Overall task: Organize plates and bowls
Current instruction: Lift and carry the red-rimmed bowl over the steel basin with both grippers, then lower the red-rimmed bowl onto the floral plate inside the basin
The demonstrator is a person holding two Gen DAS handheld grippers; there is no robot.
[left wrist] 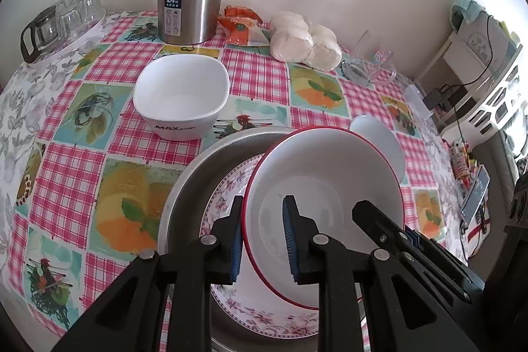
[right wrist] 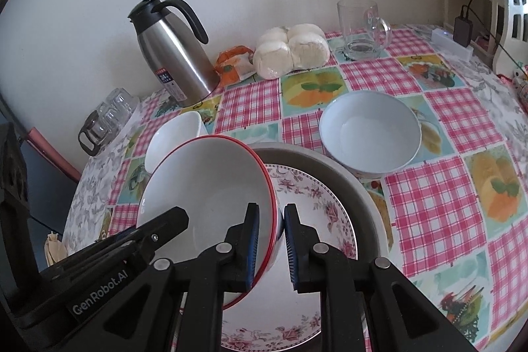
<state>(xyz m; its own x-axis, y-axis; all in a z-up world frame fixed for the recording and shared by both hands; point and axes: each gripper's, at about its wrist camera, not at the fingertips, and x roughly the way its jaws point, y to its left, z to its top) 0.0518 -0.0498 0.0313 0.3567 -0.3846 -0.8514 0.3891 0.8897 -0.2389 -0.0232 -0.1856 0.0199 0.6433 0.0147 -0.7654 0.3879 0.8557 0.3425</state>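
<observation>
Soft, even daylight, faint shadows, sharp centres; fisheye bending and dark vignetting crowd the edges.

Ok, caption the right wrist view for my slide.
Both grippers hold a red-rimmed bowl tilted over a floral plate in a metal tray.

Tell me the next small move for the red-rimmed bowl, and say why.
Probably lower it a little further onto the floral plate. Both the left tool and the right tool clamp the red-rimmed bowl by opposite rims, holding it tilted just above the plate, which sits in the metal basin. Opening now would likely drop it askew.
</observation>
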